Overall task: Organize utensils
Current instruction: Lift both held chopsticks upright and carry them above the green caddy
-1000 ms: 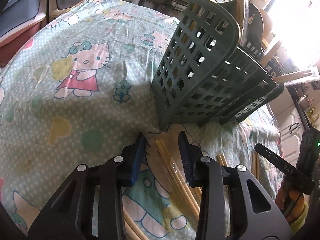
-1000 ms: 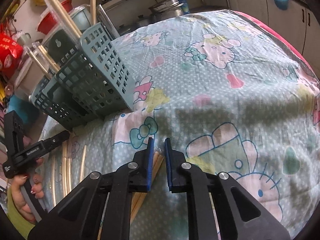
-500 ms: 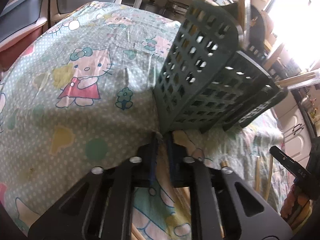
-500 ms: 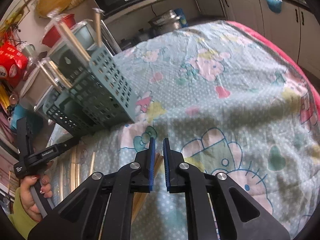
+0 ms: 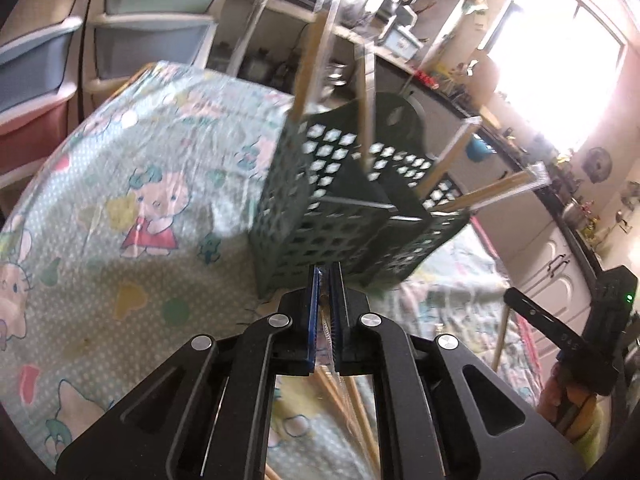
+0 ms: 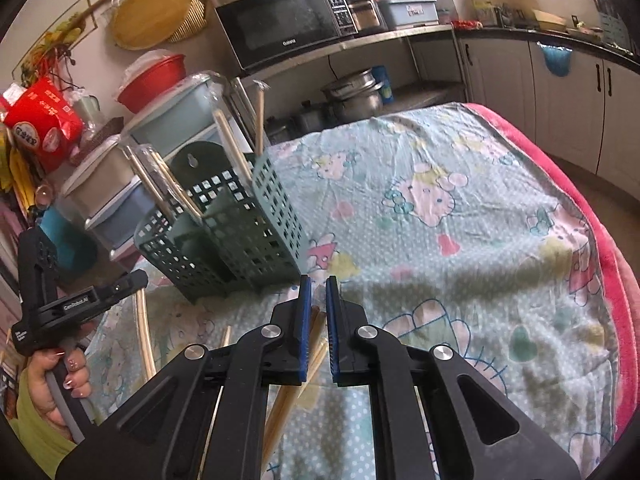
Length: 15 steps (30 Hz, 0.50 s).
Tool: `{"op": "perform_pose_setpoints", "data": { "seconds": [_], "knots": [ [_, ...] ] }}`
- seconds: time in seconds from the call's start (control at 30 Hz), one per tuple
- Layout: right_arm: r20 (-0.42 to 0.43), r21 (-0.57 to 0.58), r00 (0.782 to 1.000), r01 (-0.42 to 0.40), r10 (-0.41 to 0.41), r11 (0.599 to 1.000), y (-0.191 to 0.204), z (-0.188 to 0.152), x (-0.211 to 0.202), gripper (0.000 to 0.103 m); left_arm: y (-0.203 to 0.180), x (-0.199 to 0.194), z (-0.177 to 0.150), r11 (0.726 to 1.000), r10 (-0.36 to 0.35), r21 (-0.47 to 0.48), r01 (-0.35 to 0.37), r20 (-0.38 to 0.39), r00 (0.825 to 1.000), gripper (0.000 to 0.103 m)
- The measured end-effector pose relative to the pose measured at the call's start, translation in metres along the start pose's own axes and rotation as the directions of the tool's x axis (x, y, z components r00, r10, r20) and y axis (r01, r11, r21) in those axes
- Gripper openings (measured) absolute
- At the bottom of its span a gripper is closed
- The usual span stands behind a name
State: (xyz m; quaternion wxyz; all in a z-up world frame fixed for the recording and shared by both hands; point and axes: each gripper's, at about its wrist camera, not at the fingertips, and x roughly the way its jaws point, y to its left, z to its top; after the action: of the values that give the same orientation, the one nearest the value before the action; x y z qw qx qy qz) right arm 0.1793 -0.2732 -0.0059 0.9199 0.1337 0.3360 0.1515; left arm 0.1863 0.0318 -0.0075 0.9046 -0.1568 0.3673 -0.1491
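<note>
A dark green perforated utensil basket (image 5: 340, 208) (image 6: 240, 240) stands on the cartoon-print tablecloth (image 6: 440, 240), with several wrapped chopsticks upright in its compartments. My left gripper (image 5: 327, 276) is shut on a plastic-wrapped pair of chopsticks (image 5: 340, 408), held off the cloth just in front of the basket. My right gripper (image 6: 316, 284) is shut on another pair of chopsticks (image 6: 292, 396) that hangs down to the left below its jaws, near the basket's front corner. Each view also shows the other gripper at its side edge.
Loose chopsticks (image 6: 142, 332) lie on the cloth left of the basket. A hand (image 6: 60, 376) holds the left gripper. Plastic drawers (image 6: 116, 200), a microwave (image 6: 284, 32) and pots (image 6: 352, 96) stand beyond the table. A pink blanket edge (image 6: 600, 248) runs along the right.
The left jaws closed on the wrapped chopsticks. Both grippers then rose from the cloth with their chopsticks and tilted up, bringing the kitchen behind the basket into view.
</note>
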Motion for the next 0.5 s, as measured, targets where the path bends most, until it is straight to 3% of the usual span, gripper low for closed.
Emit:
{"op": "perform_pose_setpoints", "data": {
  "seconds": [0.5],
  "knots": [
    [0.075, -0.071, 0.996, -0.045, 0.050, 0.996, 0.029, 0.011, -0.028, 0.007, -0.038, -0.037, 0.015, 0.993, -0.078, 0.093, 0.069, 0.103, 0.992, 0.002]
  ]
}}
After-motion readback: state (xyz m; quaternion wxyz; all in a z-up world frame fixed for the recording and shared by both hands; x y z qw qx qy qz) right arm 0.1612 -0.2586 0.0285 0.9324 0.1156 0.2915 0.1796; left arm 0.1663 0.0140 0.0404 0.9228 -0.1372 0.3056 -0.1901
